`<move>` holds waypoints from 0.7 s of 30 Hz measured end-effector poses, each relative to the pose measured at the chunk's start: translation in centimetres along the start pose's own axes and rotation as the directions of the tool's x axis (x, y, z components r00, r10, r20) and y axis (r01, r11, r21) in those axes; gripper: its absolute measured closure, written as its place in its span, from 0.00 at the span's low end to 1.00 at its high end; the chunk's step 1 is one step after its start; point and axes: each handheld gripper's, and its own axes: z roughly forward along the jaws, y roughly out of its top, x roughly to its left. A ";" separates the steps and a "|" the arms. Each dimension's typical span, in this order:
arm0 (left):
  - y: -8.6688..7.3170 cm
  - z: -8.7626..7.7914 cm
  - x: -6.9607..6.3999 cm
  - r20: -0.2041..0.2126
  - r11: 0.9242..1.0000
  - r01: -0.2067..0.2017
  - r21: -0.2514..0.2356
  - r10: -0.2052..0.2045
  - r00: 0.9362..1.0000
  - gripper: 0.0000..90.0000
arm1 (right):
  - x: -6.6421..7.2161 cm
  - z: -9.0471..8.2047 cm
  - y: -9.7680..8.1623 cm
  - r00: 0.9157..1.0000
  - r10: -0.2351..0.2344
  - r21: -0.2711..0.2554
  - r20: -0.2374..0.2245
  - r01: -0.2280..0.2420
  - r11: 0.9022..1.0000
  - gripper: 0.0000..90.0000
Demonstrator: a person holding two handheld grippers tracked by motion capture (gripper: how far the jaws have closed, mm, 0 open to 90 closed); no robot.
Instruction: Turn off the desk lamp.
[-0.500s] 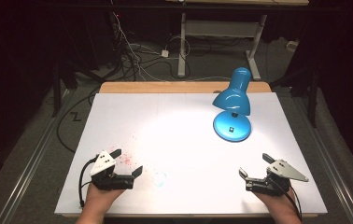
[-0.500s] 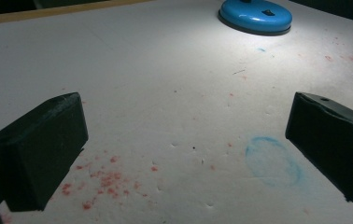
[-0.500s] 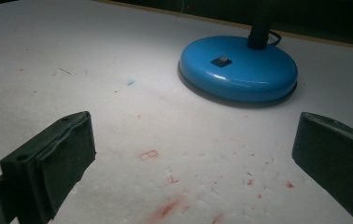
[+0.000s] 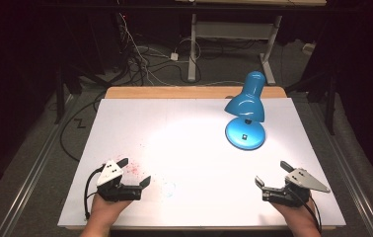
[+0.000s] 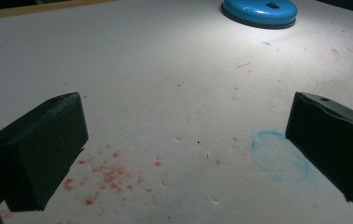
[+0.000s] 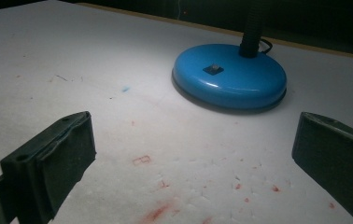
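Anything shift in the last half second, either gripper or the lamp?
Nothing visibly changed. The left gripper and the right gripper rest open and empty near the table's front edge as before, and the blue lamp stands lit in the same spot at the far right.

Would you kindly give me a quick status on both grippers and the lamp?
Left gripper and right gripper open, empty, near table edge. Blue desk lamp upright, lit, untouched. Nothing between.
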 end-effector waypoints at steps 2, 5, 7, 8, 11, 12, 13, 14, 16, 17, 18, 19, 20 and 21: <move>-0.1 0.1 0.0 0.002 1.000 -0.002 0.004 0.002 1.000 0.00 | 0.0 0.1 0.0 1.000 -0.003 0.003 -0.008 0.003 1.000 0.00; -0.2 0.3 0.0 0.005 1.000 -0.008 0.014 0.008 1.000 0.00 | 0.1 0.1 0.0 1.000 -0.006 0.010 -0.012 0.006 1.000 0.02; -0.2 0.4 -0.1 0.006 1.000 -0.016 0.017 0.016 1.000 0.00 | 0.1 0.0 0.0 1.000 -0.008 0.012 -0.014 0.008 1.000 0.03; -0.2 0.4 -0.1 0.006 1.000 -0.016 0.017 0.016 1.000 0.00 | 0.2 0.0 0.0 1.000 -0.006 0.015 -0.015 0.006 1.000 0.04; -0.2 0.3 -0.2 0.009 1.000 -0.018 0.008 0.018 1.000 0.00 | 0.1 0.0 0.0 1.000 -0.003 0.026 -0.011 0.004 1.000 0.07; -0.2 0.3 -0.2 0.009 1.000 -0.019 0.007 0.019 1.000 0.00 | 0.1 0.0 -0.1 1.000 -0.001 0.029 -0.012 0.001 1.000 0.08; -0.2 0.3 -0.2 0.010 1.000 -0.019 0.007 0.019 1.000 0.00 | 0.1 0.0 -0.1 1.000 0.003 0.032 -0.012 -0.003 0.999 0.10; -0.2 0.3 -0.2 0.010 1.000 -0.019 0.007 0.019 1.000 0.00 | 0.0 0.0 -0.1 1.000 0.004 0.035 -0.011 -0.004 0.999 0.12; -0.2 0.3 -0.2 0.011 1.000 -0.023 0.011 0.023 1.000 0.00 | 0.0 -0.1 -0.1 1.000 0.009 0.037 -0.014 -0.009 0.999 0.16; -0.2 0.3 -0.2 0.011 1.000 -0.023 0.011 0.023 1.000 0.00 | 0.0 -0.1 -0.1 1.000 0.009 0.037 -0.014 -0.009 0.999 0.16; -0.2 0.3 -0.2 0.011 1.000 -0.024 0.012 0.024 1.000 0.00 | -0.1 -0.1 -0.1 1.000 0.009 0.037 -0.015 -0.008 0.999 0.18; -0.2 0.4 -0.2 0.011 1.000 -0.025 0.014 0.025 1.000 0.00 | -0.1 -0.1 -0.1 1.000 0.010 0.040 -0.013 -0.010 0.999 0.20; -0.2 0.4 -0.2 0.010 0.999 -0.028 0.016 0.027 1.000 0.00 | -0.1 -0.1 -0.1 1.000 0.012 0.041 -0.014 -0.011 0.999 0.21; -0.2 0.4 -0.2 0.010 0.999 -0.028 0.016 0.027 1.000 0.00 | -0.1 -0.1 -0.1 1.000 0.012 0.042 -0.016 -0.011 0.999 0.24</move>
